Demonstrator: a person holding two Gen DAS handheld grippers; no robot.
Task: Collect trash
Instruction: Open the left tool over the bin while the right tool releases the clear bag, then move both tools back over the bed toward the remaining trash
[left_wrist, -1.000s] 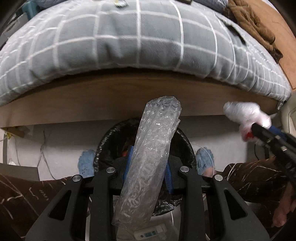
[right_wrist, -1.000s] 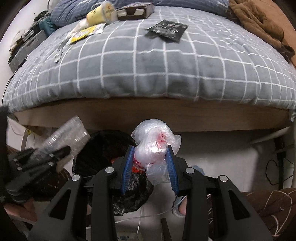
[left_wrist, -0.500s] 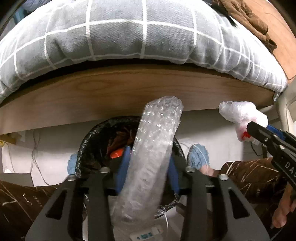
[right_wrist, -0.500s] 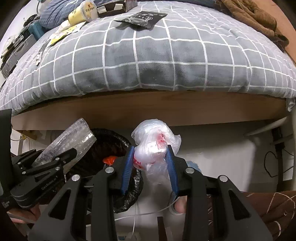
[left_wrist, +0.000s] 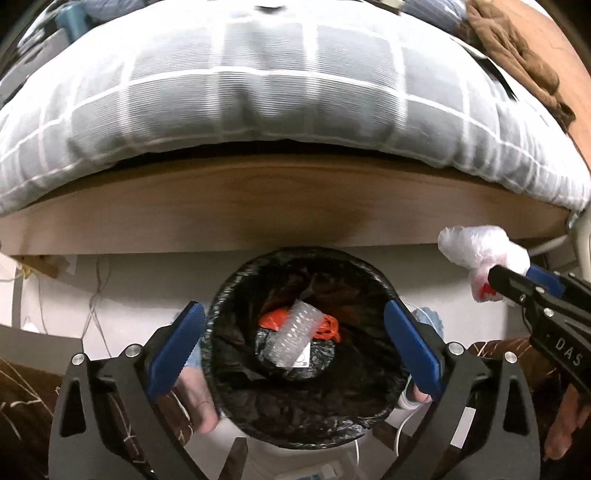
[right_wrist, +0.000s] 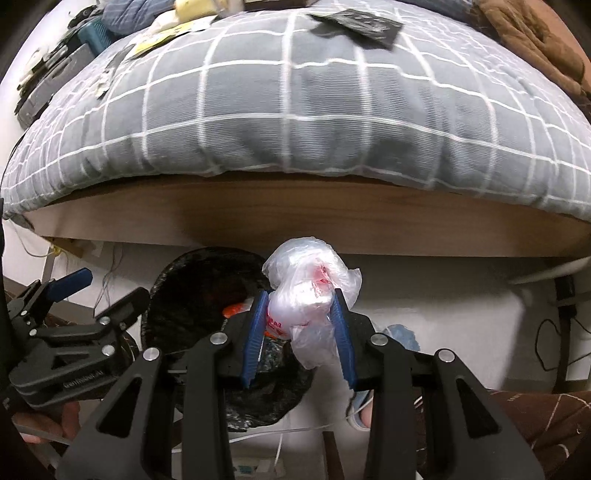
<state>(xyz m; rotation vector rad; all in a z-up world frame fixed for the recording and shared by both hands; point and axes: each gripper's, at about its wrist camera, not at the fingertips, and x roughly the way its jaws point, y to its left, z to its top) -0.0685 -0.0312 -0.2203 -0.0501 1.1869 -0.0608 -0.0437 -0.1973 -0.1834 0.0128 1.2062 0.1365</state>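
Note:
A black-lined trash bin (left_wrist: 221, 306) stands on the floor in front of the bed. A roll of bubble wrap (left_wrist: 293, 338) lies inside it on orange and dark trash. My left gripper (left_wrist: 295, 336) is open and empty above the bin, its blue pads to either side of the rim. My right gripper (right_wrist: 299, 325) is shut on a crumpled white plastic bag (right_wrist: 306, 291) with red print, held to the right of the bin (right_wrist: 177, 280). The bag also shows in the left wrist view (left_wrist: 480, 251). The left gripper shows in the right wrist view (right_wrist: 107, 295).
A wooden bed frame (left_wrist: 258, 206) with a grey checked duvet (right_wrist: 295, 103) overhangs behind the bin. Packets and a black wrapper (right_wrist: 358, 24) lie on the duvet. Brown clothing (right_wrist: 535, 37) lies at the right. Cables and a power strip lie on the floor. The person's feet flank the bin.
My left gripper opened and the bubble wrap roll dropped into the bin. My right gripper kept its hold on the plastic bag and shifted slightly.

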